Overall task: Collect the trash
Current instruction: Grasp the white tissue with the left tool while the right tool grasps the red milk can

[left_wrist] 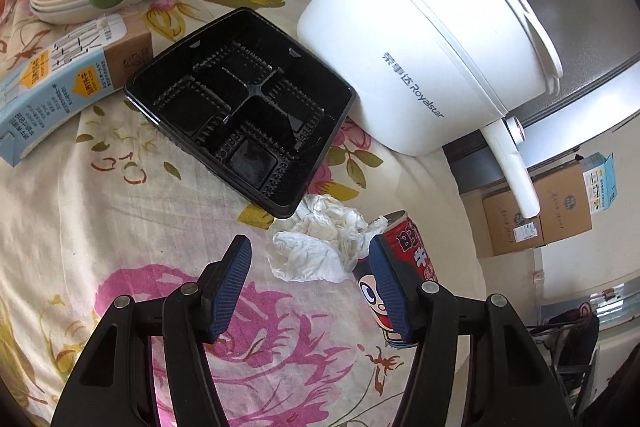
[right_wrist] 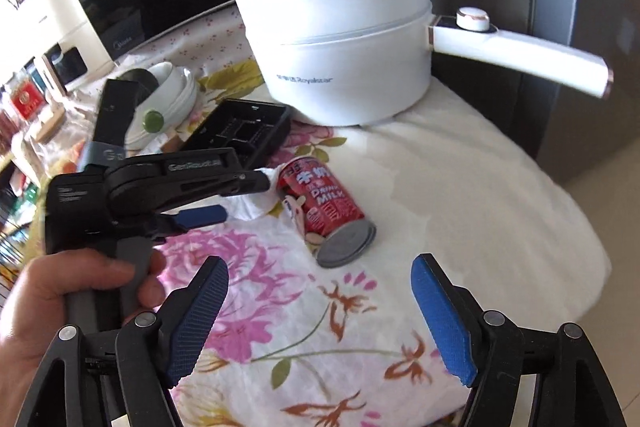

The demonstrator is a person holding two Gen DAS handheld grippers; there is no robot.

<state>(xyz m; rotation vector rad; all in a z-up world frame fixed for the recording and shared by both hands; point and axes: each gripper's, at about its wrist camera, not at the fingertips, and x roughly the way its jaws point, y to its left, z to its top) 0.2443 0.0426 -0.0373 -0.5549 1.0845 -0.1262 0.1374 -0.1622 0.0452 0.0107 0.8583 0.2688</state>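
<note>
We are lowering the open left claw (left_wrist: 310, 285) squarely over the crumpled tissue (left_wrist: 320, 247) (lying between black tray (left_wrist: 240, 111) and red can (right_wrist: 326, 205) on the worktop), keeping the empty, open right claw (right_wrist: 320, 319) clear.

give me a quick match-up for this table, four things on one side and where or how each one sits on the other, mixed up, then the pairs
Things
1. red can
2. crumpled tissue
3. black tray
4. white pot

Places or states
a. upright, lid on, handle sticking out past the table edge
b. lying on its side on the cloth
c. empty, divided into compartments
d. bunched up between the tray and the can

Pairs: 1-b, 2-d, 3-c, 4-a
</note>
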